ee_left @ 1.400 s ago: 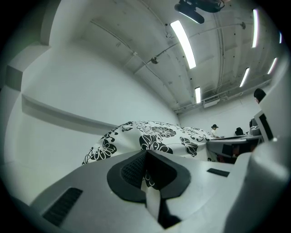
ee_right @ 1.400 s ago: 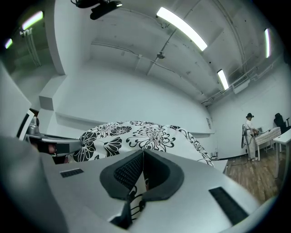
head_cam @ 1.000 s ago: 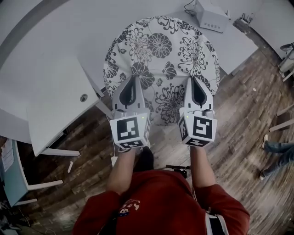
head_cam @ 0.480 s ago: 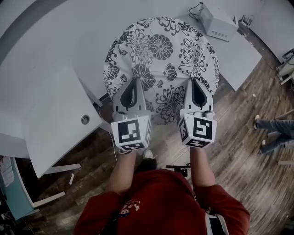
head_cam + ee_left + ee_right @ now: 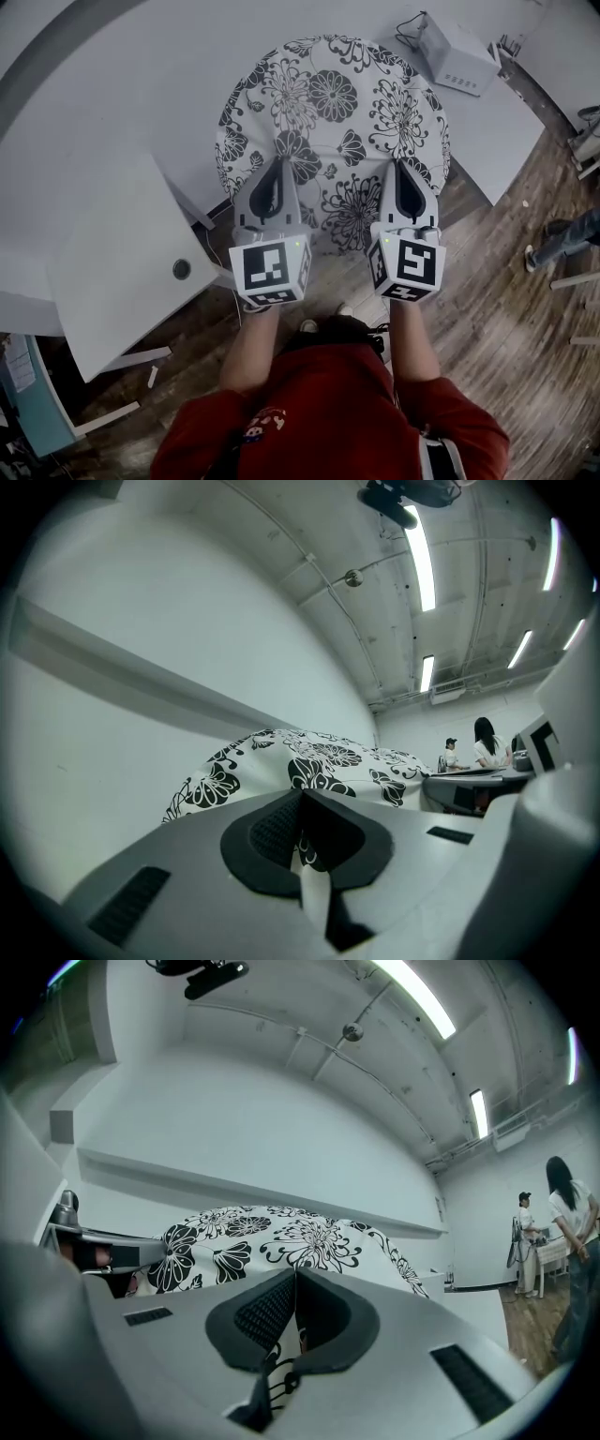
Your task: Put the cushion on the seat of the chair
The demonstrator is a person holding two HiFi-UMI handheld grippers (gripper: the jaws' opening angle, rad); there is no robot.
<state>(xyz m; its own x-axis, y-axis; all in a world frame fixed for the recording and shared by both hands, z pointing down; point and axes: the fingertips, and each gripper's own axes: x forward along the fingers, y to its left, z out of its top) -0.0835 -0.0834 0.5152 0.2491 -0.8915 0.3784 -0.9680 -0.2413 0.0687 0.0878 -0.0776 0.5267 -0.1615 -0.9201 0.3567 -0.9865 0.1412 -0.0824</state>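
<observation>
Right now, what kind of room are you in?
Probably an office or lab workroom. There are plain white desks, a wooden plank floor, long strip lights on a bare ceiling, and two people at a far desk.

A: Any words or numbers to read here?
B: None. The left gripper (image 5: pixel 274 164) and right gripper (image 5: pixel 405 167) each bear a cube with black-and-white square markers, no letters.
A: And the red shirt (image 5: pixel 328 412)?
B: It has a small coloured badge (image 5: pixel 261 424), too blurred to read. The marks on the white box (image 5: pixel 457 54) are too small.
</observation>
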